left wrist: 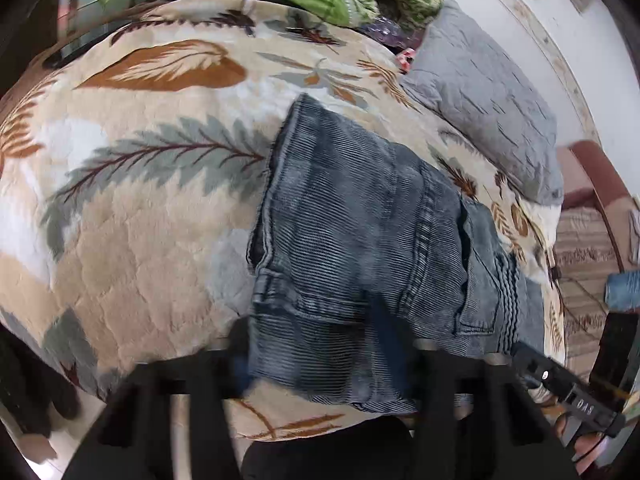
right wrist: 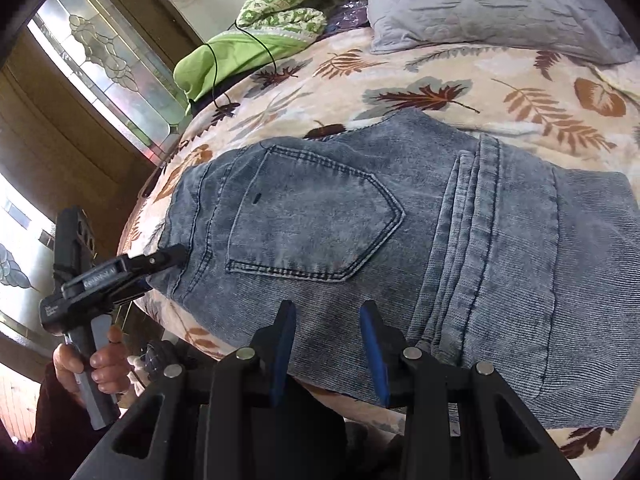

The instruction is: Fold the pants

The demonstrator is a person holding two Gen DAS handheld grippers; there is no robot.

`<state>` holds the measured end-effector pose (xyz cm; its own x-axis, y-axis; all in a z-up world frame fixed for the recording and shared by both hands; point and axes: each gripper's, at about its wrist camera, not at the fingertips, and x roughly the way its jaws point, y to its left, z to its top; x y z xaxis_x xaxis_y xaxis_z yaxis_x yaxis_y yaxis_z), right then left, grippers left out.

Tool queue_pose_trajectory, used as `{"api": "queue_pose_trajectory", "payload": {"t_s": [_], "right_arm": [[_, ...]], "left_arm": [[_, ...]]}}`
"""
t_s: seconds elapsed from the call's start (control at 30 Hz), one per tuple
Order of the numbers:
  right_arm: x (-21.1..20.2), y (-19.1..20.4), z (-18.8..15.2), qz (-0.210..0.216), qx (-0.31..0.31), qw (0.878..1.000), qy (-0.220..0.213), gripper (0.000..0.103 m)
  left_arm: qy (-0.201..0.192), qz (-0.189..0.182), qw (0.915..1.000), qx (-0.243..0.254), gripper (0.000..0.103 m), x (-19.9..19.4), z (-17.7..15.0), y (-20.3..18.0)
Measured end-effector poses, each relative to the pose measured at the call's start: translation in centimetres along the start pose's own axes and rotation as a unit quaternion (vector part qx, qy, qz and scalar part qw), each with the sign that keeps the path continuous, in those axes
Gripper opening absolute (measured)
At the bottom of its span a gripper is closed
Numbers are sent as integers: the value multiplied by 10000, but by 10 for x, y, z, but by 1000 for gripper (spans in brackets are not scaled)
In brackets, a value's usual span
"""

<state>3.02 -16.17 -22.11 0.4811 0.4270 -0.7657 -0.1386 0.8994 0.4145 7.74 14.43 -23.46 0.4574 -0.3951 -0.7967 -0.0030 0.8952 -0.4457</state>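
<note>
The right claw (right wrist: pixel 328 344) is seen with its blue pads (right wrist: pixel 374 356) spread apart and nothing between them, hovering just over the near edge of the pants (right wrist: pixel 400 240). The left claw (right wrist: pixel 172 258) is seen from the right wrist view at the left end of the pants, by the waistband, its tip touching the denim; whether it is pinched on the cloth cannot be told, since its own camera shows only blurred dark fingers with fabric over them. The pants (left wrist: pixel 360 240) are laid, already folded into a thick stack, on a leaf-patterned blanket (left wrist: pixel 140 220) covering the bed, back pocket (right wrist: pixel 312 220) upward, with a grey pillow (right wrist: pixel 480 4) at the far side and a green cloth (right wrist: pixel 224 60) at the far left. The denim is judged to be soft but fairly heavy, limp enough to sag when lifted, not slippery and not fragile. A firm hold is best taken on the doubled edges or the stitched waistband, where several layers can be caught together; a single top layer would likely peel away.
</note>
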Motion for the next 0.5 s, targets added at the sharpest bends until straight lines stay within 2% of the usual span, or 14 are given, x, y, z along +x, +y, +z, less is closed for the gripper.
{"api": "queue_pose_trajectory", "payload": {"t_s": [0.07,0.13,0.3,0.43,0.5], "right_arm": [[-3,-5,1,-20,41,10000,-61,37],[-5,-11,3,-44,117,9999,-89,37],[0,-25,17,13,341,9994,-89,37],[16,-16,33,118,275,9995,-84,37],[36,-10,38,199,182,9996,65,37]], "left_arm": [[-39,-53,10000,15,27,-3,2,-1],[-81,-61,9999,22,22,-7,5,-1],[-168,-81,9995,263,19,-21,8,-10],[-301,-65,9977,604,19,-33,9,-29],[-336,-51,9967,743,19,-37,9,-38]]}}
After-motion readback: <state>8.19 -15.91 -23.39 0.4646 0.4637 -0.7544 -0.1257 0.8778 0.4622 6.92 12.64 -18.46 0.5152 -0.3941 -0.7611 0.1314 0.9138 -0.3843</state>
